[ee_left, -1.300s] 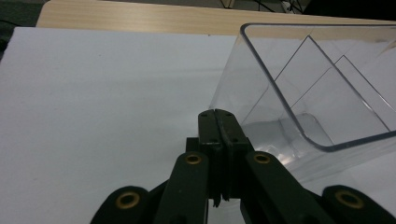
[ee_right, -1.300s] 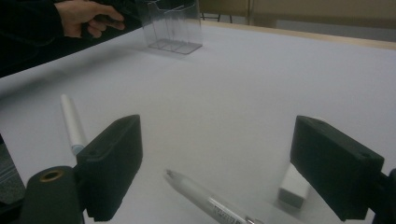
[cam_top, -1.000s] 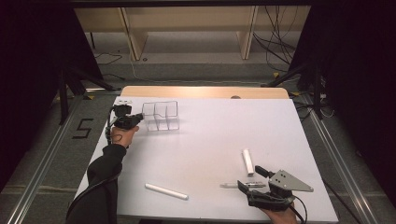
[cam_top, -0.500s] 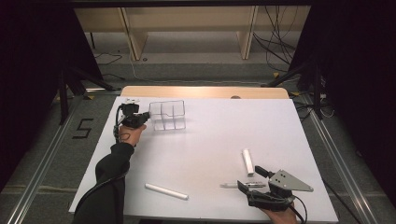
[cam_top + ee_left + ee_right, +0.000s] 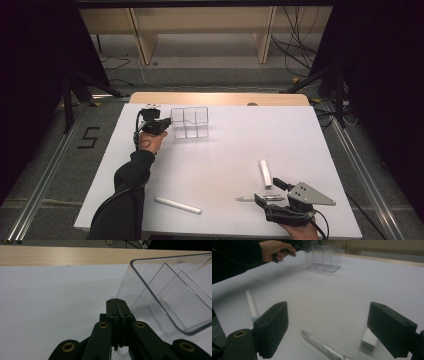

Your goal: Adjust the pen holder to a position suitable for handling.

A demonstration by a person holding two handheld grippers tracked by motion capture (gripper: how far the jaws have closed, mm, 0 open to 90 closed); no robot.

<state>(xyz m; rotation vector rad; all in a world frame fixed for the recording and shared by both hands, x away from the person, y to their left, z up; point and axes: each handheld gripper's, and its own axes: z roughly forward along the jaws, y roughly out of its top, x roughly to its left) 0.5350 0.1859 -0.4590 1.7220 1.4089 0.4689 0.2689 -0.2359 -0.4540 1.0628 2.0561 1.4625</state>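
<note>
Left hand-held gripper (image 5: pixel 167 123) has dragged clear organizer (image 5: pixel 190 121) rightward.

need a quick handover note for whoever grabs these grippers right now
Left gripper: shut on the rim of the clear divided organizer at the far left of the white table, tilting it.
Right gripper: open, low over the near right edge, holding nothing, with the clear pen lying between its jaws.
On the table, loose: long white marker near the front, short white piece ahead of the right gripper.
Done: organizer grasped. Left: nothing is in the organizer yet; likely pick up the pen first.
</note>
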